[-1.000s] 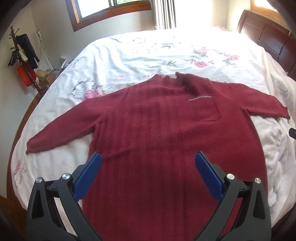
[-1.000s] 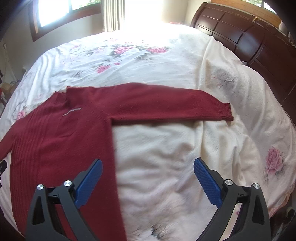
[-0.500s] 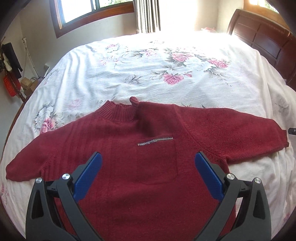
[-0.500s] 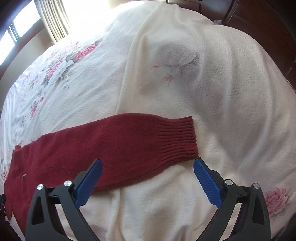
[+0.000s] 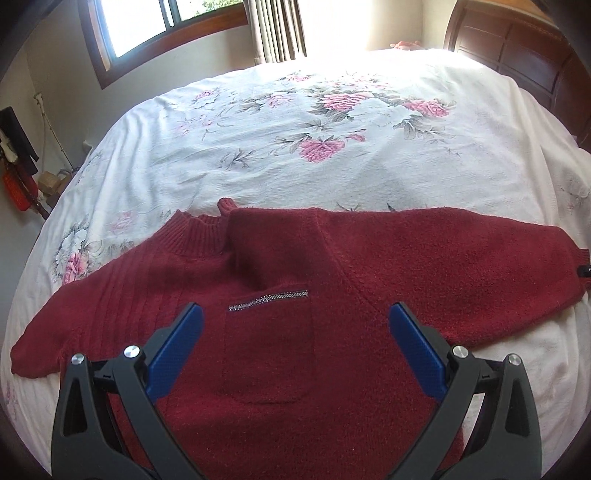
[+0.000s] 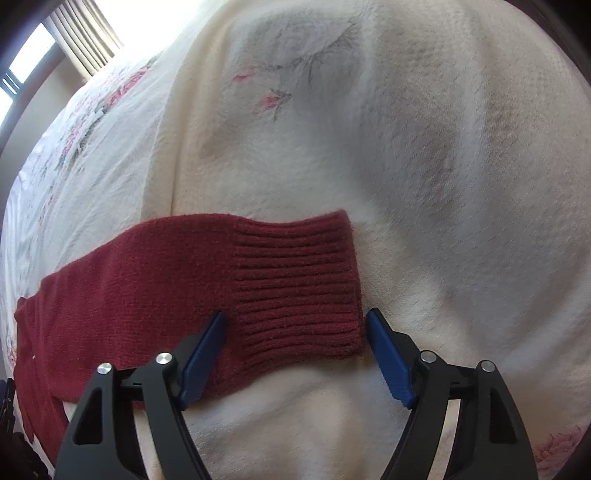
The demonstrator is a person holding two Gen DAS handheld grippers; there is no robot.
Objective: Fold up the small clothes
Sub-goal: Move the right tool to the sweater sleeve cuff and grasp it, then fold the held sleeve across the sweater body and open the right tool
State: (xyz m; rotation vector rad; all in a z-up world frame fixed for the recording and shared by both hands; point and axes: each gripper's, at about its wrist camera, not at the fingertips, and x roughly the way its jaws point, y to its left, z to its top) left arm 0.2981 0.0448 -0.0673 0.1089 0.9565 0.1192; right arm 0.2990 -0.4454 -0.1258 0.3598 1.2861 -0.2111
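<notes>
A dark red knit sweater (image 5: pixel 280 280) lies flat on the bed, front up, with both sleeves spread out. Its chest pocket (image 5: pixel 267 347) has a sparkly trim line. My left gripper (image 5: pixel 293 314) hovers open above the pocket, nothing between its blue pads. In the right wrist view, the ribbed cuff (image 6: pixel 295 284) of the sweater's right sleeve lies on the cream cover. My right gripper (image 6: pixel 295 321) is open and low, its pads straddling the near edge of the cuff without closing on it.
The bed carries a white floral bedspread (image 5: pixel 314 140) and a cream blanket (image 6: pixel 424 147). A dark wooden headboard (image 5: pixel 517 55) stands at the right, a window (image 5: pixel 166 29) at the back. A coat rack (image 5: pixel 18 162) stands left of the bed.
Both grippers have moved forward over the sweater. The left one now sits over the chest pocket. The right one has dropped close to the sleeve cuff, its jaws narrower than before.
</notes>
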